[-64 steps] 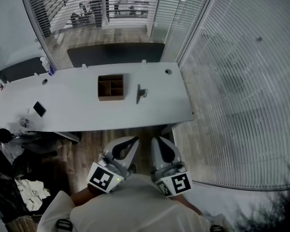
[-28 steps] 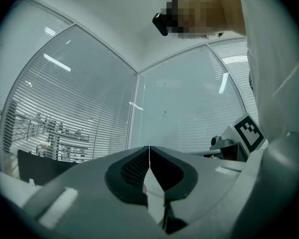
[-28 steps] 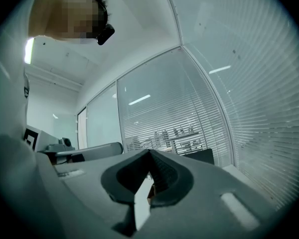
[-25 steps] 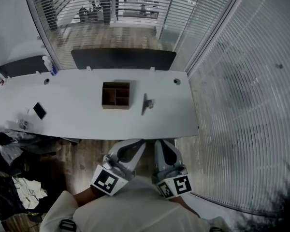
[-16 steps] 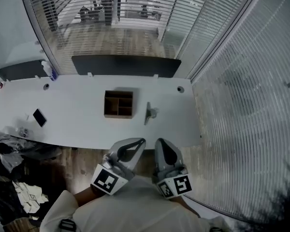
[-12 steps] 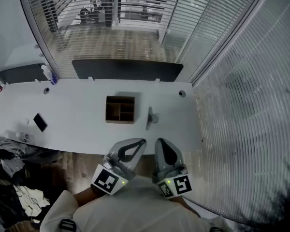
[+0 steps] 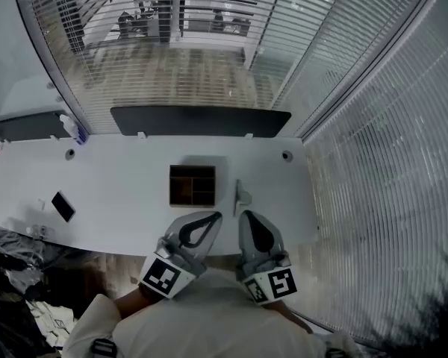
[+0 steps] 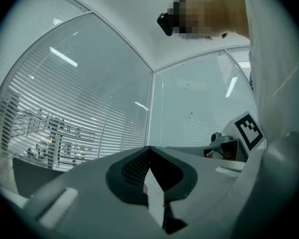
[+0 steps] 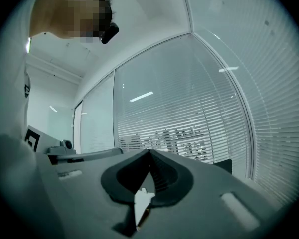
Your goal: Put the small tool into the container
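Left gripper (image 7: 211, 218) and right gripper (image 7: 248, 219), both pinched together and empty, are nearing the table (image 7: 112, 200), now closer than a second ago; small tool (image 7: 241, 196) is lying just right of the container (image 7: 193, 186), pickup still pending

The person wears a white top (image 7: 209, 323) with a dark clip (image 7: 98, 347) near each shoulder, while the left gripper (image 7: 216, 215) and right gripper (image 7: 245, 215) are pale grey, with 2 curved, black-lined jaws and a black-and-white marker cube (image 7: 163, 277).
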### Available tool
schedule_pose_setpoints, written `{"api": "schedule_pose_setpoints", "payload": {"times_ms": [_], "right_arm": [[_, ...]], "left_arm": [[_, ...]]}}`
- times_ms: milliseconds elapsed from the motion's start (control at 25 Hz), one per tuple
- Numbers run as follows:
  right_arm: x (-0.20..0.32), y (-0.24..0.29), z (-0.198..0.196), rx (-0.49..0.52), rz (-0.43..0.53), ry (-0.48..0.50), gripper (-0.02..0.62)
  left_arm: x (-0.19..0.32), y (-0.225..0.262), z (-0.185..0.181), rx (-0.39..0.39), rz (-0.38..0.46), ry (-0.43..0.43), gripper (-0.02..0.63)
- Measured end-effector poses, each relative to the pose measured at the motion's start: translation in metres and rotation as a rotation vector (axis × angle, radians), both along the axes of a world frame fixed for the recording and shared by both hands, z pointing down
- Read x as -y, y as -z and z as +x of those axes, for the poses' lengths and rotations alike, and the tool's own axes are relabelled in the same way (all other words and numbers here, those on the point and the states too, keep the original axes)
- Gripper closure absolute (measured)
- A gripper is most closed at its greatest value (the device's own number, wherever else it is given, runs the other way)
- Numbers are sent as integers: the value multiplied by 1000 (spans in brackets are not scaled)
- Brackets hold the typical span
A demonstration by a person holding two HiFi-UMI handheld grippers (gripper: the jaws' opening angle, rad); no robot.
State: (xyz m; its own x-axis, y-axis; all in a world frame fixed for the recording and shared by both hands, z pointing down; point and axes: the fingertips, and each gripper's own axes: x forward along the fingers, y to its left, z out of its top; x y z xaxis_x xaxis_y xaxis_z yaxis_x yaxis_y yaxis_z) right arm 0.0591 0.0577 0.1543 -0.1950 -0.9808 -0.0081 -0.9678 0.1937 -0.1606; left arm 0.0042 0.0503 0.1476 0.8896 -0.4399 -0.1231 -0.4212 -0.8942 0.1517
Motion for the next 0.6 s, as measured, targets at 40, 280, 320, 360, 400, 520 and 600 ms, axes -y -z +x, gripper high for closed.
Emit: {"api": "schedule_pose_setpoints", "payload": {"times_ms": [40, 280, 320, 360, 400, 520, 600], "right_arm": [[5, -1, -2, -1, 2, -2, 595], [20, 0, -10, -24, 23, -7, 595], [21, 0, -11, -26, 23, -8, 595], [22, 0, -10, -26, 21, -11, 595], [23, -1, -10, -24, 18, -14, 595], [25, -2, -6, -19, 17, -16, 595], [26, -1, -6, -18, 24, -8, 595]], "left_arm": [[5, -2, -2, 2, -1, -2, 603], [25, -6, -9, 8, 0, -5, 603], [27, -7, -10, 9, -4, -3, 603], [28, -8, -11, 11, -9, -2, 603], [29, -9, -10, 13, -13, -1, 603], [31, -10, -7, 15, -23, 1, 603], [31, -10, -6, 13, -28, 6, 603]]}}
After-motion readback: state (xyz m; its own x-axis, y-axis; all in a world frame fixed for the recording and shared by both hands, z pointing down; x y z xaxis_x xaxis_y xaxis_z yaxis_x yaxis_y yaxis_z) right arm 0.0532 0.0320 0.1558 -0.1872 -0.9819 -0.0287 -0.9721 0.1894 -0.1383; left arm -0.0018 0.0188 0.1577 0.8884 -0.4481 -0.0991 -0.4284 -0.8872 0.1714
